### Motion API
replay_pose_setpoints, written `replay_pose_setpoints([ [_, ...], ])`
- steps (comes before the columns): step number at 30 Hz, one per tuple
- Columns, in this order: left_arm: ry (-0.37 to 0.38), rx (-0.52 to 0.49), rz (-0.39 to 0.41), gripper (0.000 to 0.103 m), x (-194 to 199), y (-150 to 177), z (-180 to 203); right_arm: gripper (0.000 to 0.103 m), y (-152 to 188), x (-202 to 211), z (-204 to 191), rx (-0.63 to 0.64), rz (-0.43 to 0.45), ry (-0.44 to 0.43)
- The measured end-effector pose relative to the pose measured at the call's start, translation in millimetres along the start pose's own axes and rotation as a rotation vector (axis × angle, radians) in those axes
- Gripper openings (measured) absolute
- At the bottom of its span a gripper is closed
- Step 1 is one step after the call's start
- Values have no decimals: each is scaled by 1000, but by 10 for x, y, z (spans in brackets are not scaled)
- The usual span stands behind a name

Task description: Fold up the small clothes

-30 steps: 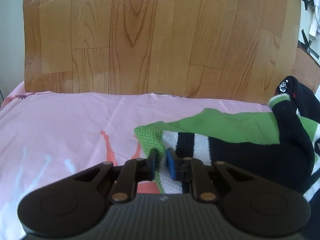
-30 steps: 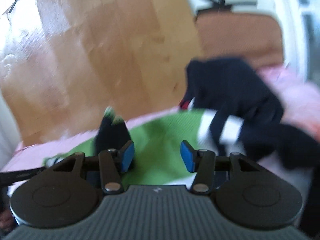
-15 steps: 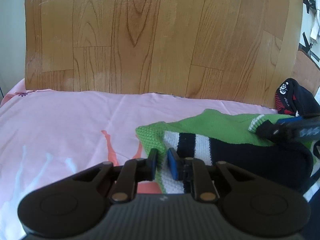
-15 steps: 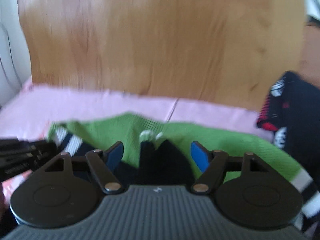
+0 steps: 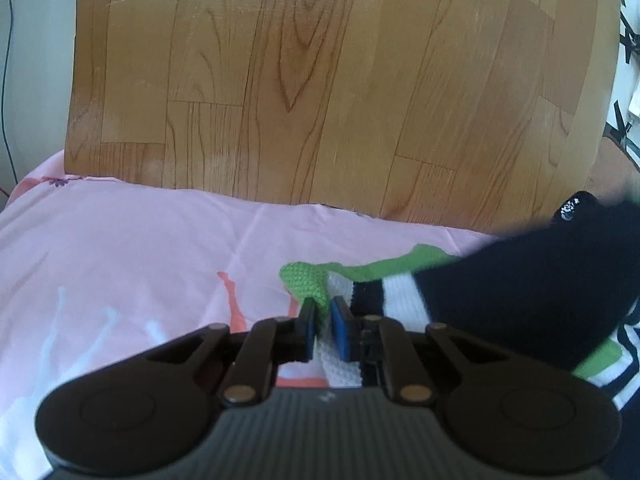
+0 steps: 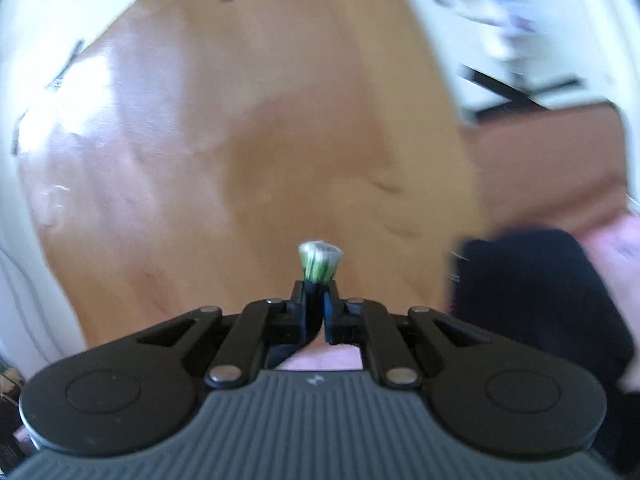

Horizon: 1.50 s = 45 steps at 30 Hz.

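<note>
A small knit sweater (image 5: 532, 304), green with black and white stripes, lies on the pink sheet (image 5: 120, 264). My left gripper (image 5: 323, 322) is shut on its green corner hem (image 5: 306, 280) at the sweater's left edge. A black sleeve part is lifted and blurred across the right of the left wrist view. My right gripper (image 6: 316, 300) is shut on the sleeve's green and white cuff (image 6: 320, 260), which sticks up between the pads and is held raised in front of the wood board.
A wood-grain board (image 5: 320, 92) stands behind the sheet. Another dark garment (image 6: 536, 304) lies at the right of the right wrist view, with a brown cushion (image 6: 548, 168) behind it. White wall and black tape strips show at the far right.
My right gripper has closed on the sleeve cuff and lifted it up and away, with motion blur. The black sleeve now sweeps across the left view. My left gripper keeps its hold on the hem.
</note>
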<state>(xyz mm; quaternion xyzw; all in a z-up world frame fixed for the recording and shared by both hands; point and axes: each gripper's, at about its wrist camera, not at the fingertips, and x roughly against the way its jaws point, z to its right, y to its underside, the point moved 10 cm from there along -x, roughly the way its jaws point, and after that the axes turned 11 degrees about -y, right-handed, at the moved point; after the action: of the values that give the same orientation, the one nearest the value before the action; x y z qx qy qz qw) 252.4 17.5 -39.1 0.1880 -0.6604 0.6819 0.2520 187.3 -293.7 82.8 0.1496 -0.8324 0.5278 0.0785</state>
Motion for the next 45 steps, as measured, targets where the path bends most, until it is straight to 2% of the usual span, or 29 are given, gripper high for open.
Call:
replay_pose_setpoints([
  [2,-17,-47,-14,10,-39,54,61,13,459,-11,351,-11,-136,105],
  [4,-49,-92,-10,12,-59,94,102,19,915,-32,623,-55,-293,169],
  [5,-57,-101,-2,15,-45,92,103,26,1042,19,726,-95,-314,191],
  [7,-66,-102,7,17,-8,68,83,34,1016,186,821,-145,-242,215],
  [9,-66,-68,21,17,76,-2,20,35,885,325,837,-136,-192,260],
  [12,-28,4,98,15,333,-168,-36,35,702,458,665,-116,-131,197],
  [14,43,-6,124,15,462,-174,88,35,726,354,452,-92,-167,105],
  [16,104,-66,104,17,484,-63,303,34,900,239,353,-114,-245,42],
  [18,119,-162,70,17,423,100,507,30,1167,73,433,-157,-351,63],
  [19,107,-215,46,17,357,190,583,30,1175,77,479,-167,-314,62],
  [20,75,-270,7,17,261,292,631,30,1169,109,512,-202,-316,61],
  [21,53,-298,-27,17,183,357,646,30,1124,165,522,-226,-320,57],
  [22,61,-291,-24,17,182,350,648,30,1037,277,535,-221,-298,54],
  [24,72,-256,-27,18,178,320,598,30,747,578,619,-149,-209,93],
  [26,75,-238,-38,18,153,325,555,31,464,1000,786,-97,-119,168],
  [28,69,-240,-31,18,170,328,551,35,293,1423,985,-62,-68,259],
  [30,66,-233,-16,20,211,319,542,45,250,1774,1127,-31,-49,340],
  [33,93,-189,20,27,361,227,526,60,411,2107,1242,4,-92,397],
  [34,96,-177,29,29,380,202,526,62,489,2152,1254,18,-116,402],
  [36,96,-157,38,29,402,167,506,73,689,2137,1253,61,-163,419],
  [38,87,-141,31,29,378,153,477,75,837,2025,1276,67,-206,423],
  [40,73,-129,16,29,333,158,440,72,926,1924,1288,61,-245,400],
  [41,67,-126,9,29,314,158,426,46,934,1859,1310,59,-270,394],
  [42,59,-120,3,29,296,158,400,9,972,1800,1299,54,-314,394],
  [43,53,-113,-1,29,287,151,379,6,985,1747,1287,17,-365,375],
  [44,53,-103,-3,29,288,137,359,6,938,1768,1178,-43,-366,320],
  [45,56,-92,-3,29,296,121,341,6,846,1772,1025,-109,-356,221],
])
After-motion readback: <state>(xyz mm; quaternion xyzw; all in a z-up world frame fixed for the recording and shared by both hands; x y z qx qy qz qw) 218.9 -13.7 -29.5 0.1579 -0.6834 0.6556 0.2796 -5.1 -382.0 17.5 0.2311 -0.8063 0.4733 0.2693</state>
